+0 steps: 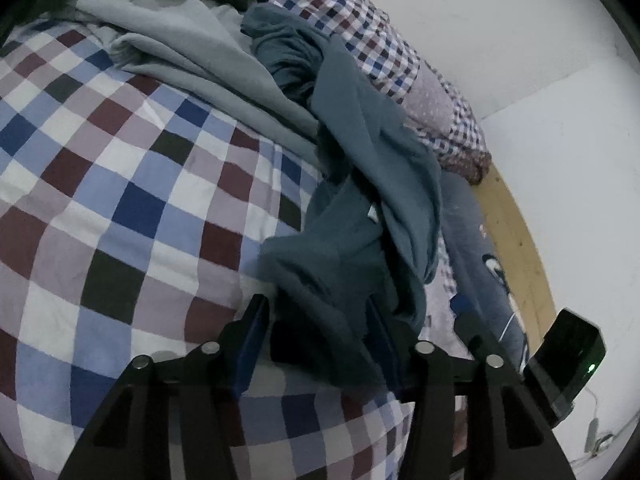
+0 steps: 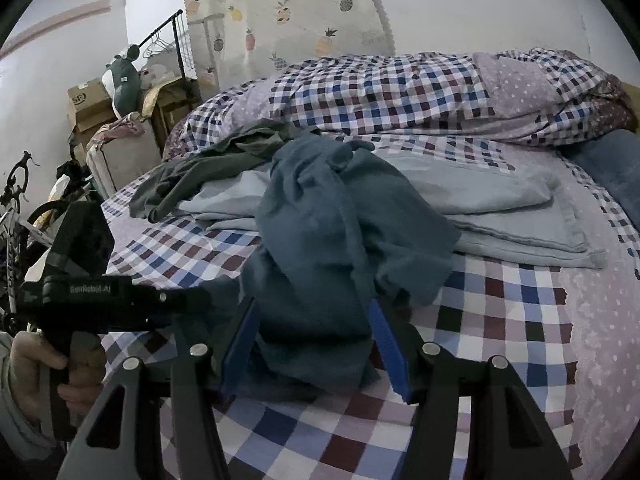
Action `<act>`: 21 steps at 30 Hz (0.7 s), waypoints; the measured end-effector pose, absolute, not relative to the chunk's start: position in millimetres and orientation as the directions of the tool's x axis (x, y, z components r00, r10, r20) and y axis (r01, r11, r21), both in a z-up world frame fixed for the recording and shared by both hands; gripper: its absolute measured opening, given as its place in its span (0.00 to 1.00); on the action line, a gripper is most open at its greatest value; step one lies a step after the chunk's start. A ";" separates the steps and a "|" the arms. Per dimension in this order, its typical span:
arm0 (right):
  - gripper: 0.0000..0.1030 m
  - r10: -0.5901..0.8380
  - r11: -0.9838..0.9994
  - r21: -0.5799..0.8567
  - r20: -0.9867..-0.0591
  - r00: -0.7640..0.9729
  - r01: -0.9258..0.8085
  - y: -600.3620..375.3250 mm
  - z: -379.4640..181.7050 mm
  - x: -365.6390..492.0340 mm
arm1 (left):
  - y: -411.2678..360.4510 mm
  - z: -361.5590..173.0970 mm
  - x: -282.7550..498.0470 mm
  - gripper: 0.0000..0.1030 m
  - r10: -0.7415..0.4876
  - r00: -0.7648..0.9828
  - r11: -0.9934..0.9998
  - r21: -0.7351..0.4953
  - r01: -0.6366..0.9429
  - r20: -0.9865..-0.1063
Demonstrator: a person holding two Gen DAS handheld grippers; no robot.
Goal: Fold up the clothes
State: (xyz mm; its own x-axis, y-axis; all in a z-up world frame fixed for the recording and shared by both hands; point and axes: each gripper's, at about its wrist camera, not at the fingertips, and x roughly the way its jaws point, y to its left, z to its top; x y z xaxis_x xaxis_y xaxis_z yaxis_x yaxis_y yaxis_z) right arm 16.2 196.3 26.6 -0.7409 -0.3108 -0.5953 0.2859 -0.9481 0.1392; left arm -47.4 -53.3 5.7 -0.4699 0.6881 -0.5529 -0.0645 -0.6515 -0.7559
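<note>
One checked bedsheet (image 2: 460, 320) — white wall (image 1: 520, 40), pineapple curtain (image 2: 288, 12) behind.

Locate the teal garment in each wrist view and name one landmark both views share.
Left wrist: teal garment runs from upper centre down between the left gripper fingers.
Right wrist: teal garment sits crumpled at centre, between the right gripper fingers.
Shared landmark: light grey cloth beside it.

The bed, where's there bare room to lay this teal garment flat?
Free: checked sheet between the teal garment and the dotted edge, in front of the folded grey cloth. Crowded: behind, where the dark green garment and rolled duvet lie.
</note>
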 end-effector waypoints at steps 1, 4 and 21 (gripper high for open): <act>0.61 -0.310 -0.948 0.136 -0.598 -0.739 0.287 194.8 26.1 16.1 | -54.8 4.7 -48.0 0.57 0.693 -0.474 -0.642 -0.764 -0.063 -0.543; 0.64 -0.302 -0.948 0.108 -0.602 -0.739 0.298 188.2 25.4 18.2 | -59.8 0.2 -52.6 0.57 0.702 -0.487 -0.620 -0.782 -0.062 -0.519; 0.69 -0.227 -0.937 -0.065 -0.631 -0.742 0.342 125.9 43.5 -29.2 | -69.9 11.8 -65.7 0.04 0.722 -0.540 -0.528 -0.849 -0.026 -0.433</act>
